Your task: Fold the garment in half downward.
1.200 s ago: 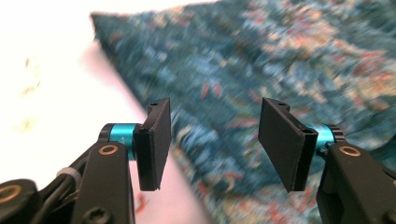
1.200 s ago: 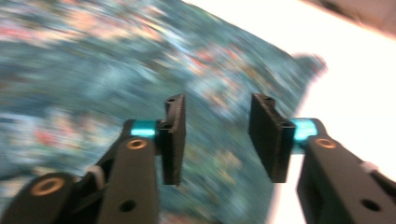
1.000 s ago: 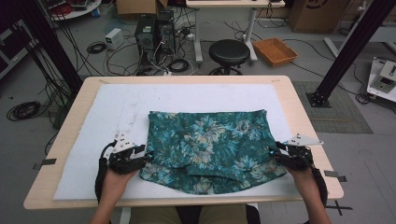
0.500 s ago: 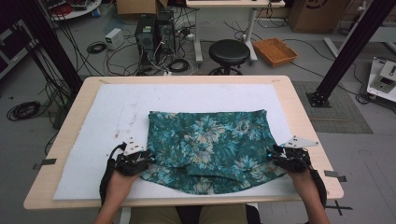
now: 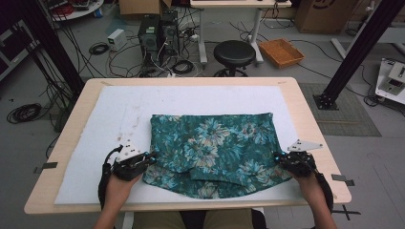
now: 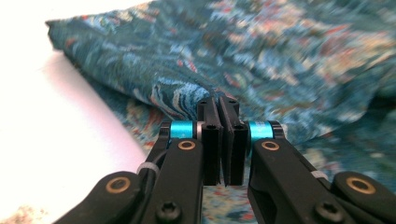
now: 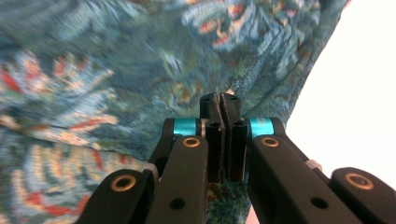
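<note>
A teal flower-print cloth point(image 5: 212, 148) lies folded on the white mat point(image 5: 191, 100), its near edge hanging toward me. My left gripper point(image 5: 152, 158) is at the cloth's left edge, and its jaws have just closed on a raised fold of the fabric point(image 6: 280, 56), as the left gripper view point(image 6: 218, 100) shows. At the cloth's right edge my right gripper point(image 5: 279, 157) has also just closed its jaws. In the right gripper view point(image 7: 219, 98) they pinch the cloth point(image 7: 93, 70) at its border with the mat.
The mat covers a wooden table point(image 5: 191, 81). A bare strip of mat lies to the left of the cloth and behind it. Beyond the table are a black stool point(image 5: 234, 50), computer towers point(image 5: 155, 28) with cables, and an orange basket point(image 5: 282, 51).
My left gripper has moved right to the cloth's left edge. Both grippers' jaws have closed on the cloth's edges. The right hand has stayed put.
</note>
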`<state>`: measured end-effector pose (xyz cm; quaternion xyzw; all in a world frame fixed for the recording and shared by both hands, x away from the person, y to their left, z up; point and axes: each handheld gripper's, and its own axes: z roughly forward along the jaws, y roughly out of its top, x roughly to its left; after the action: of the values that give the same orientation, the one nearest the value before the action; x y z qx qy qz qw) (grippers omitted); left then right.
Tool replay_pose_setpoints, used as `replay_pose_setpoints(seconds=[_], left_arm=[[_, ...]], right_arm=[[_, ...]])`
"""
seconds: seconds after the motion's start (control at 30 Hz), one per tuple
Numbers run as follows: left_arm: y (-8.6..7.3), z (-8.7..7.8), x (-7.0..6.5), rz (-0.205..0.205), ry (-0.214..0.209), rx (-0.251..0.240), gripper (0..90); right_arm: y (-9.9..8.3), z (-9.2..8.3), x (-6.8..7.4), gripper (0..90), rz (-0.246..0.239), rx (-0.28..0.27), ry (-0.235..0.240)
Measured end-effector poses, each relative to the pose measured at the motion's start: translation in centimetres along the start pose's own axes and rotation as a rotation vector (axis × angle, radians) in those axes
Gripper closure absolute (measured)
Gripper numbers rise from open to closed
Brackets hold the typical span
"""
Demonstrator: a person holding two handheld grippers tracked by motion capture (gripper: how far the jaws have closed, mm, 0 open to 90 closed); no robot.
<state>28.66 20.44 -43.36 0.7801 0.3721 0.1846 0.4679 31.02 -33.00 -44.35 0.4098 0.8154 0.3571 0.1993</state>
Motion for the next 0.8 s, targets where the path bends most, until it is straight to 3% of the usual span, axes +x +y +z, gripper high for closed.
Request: replay_pose_setpoints(seconds=[0.23,0.37,0.5,0.57,0.63,0.7,0.77,0.8], left_arm=[[0.4,-1.9,0.6,-0.083,-0.154,-0.053,87.6],[0.1,-3.0,0.8,-0.106,-0.2,-0.055,87.6],[-0.6,-3.3,0.8,-0.112,-0.192,-0.011,87.6],[-1.0,-3.0,0.9,-0.123,-0.16,0.017,87.5],[-1.2,-2.5,0.8,-0.109,-0.117,0.045,86.8],[-1.4,-2.0,0.7,-0.1,-0.1,0.055,79.1],[-1.4,-1.9,0.7,-0.105,-0.063,0.04,62.0],[-1.3,-2.0,0.7,-0.107,-0.043,0.021,56.8]], right_arm=[[0.8,-2.9,0.2,89.7,0.001,-0.054,0.025],[0.9,-4.4,0.7,89.7,0.0,-0.059,0.041],[0.8,-5.3,0.9,89.7,0.009,-0.025,0.059],[0.5,-5.1,0.9,89.7,0.006,0.028,0.039],[0.2,-4.6,0.7,88.8,0.009,0.046,0.038],[-0.2,-4.1,0.6,81.6,0.013,0.054,0.033],[-0.5,-3.8,0.3,65.9,0.04,0.043,0.013],[-0.5,-3.9,0.1,64.9,0.058,0.025,0.005]])
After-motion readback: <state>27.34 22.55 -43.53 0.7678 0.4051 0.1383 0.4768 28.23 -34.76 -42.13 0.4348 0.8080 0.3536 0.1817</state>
